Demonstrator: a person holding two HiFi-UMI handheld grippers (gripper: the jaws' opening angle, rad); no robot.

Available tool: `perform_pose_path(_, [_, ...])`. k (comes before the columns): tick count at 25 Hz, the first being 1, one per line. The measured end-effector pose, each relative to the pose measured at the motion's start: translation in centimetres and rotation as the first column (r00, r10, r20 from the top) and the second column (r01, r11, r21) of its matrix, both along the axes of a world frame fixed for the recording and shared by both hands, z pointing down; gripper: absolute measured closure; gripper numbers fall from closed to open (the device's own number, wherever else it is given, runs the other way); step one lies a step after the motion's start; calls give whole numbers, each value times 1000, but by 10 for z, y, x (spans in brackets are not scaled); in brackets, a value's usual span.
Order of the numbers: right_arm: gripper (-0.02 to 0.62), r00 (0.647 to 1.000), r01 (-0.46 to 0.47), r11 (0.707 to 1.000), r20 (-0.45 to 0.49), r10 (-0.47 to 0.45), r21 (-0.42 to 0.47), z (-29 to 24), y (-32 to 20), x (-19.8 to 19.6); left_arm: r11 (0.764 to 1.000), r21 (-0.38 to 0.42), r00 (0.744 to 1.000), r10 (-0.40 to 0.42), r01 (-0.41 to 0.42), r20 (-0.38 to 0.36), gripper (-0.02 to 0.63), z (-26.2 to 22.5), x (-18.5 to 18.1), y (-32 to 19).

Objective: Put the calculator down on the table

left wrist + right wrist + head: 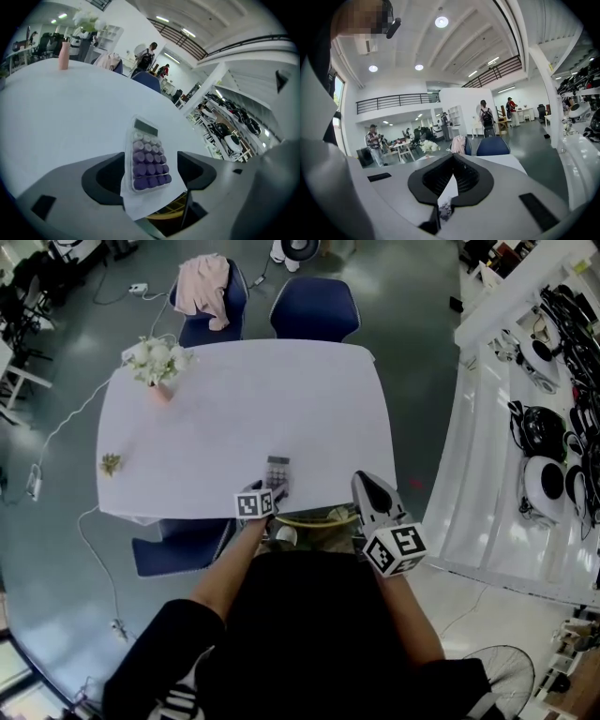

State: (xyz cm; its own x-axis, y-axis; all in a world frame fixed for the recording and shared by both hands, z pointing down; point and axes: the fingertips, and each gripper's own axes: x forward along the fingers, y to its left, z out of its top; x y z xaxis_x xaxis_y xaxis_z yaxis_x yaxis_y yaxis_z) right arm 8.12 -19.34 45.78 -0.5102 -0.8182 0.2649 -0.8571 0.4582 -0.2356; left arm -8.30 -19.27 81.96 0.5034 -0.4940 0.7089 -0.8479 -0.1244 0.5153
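The calculator (277, 468), clear-cased with purple keys, lies flat on the white table (234, 399) close to its near edge. In the left gripper view the calculator (146, 158) rests between the wide-spread jaws of my left gripper (151, 163), display end pointing away, and neither pad presses on it. From the head view, the left gripper (274, 487) sits just behind the calculator. My right gripper (362, 482) hovers at the table's near right corner, shut with nothing held. Its jaw tips meet in the right gripper view (453, 159).
A pink vase of white flowers (155, 367) stands at the table's far left, with a small dried sprig (111, 463) on the left side. Blue chairs (314, 307) line the far side, one draped in pink cloth (204, 287). A white shelf with gear (544, 427) runs along the right.
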Motion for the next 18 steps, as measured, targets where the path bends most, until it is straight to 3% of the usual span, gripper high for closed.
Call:
perform_pose_path(5, [598, 999, -24, 1000, 22, 24, 6, 2, -6, 9, 992, 118, 999, 40, -44, 35, 279, -46, -15, -1])
perform_pose_path(8, [598, 999, -47, 999, 28, 46, 5, 4, -10, 18, 968, 244, 998, 51, -55, 23, 281, -103, -15, -5])
perform_pose_path(11, [598, 998, -63, 998, 18, 63, 9, 6, -15, 27, 917, 393, 995, 94, -70, -41, 300, -172, -7, -6])
perform_pose_path(14, [598, 998, -69, 998, -1, 69, 12, 8, -20, 31, 843, 532, 976, 176, -83, -126, 429, -241, 7, -1])
perform_pose_path(18, [598, 998, -58, 998, -16, 58, 16, 9, -23, 28, 756, 651, 977, 183, -69, -108, 565, -300, 10, 3])
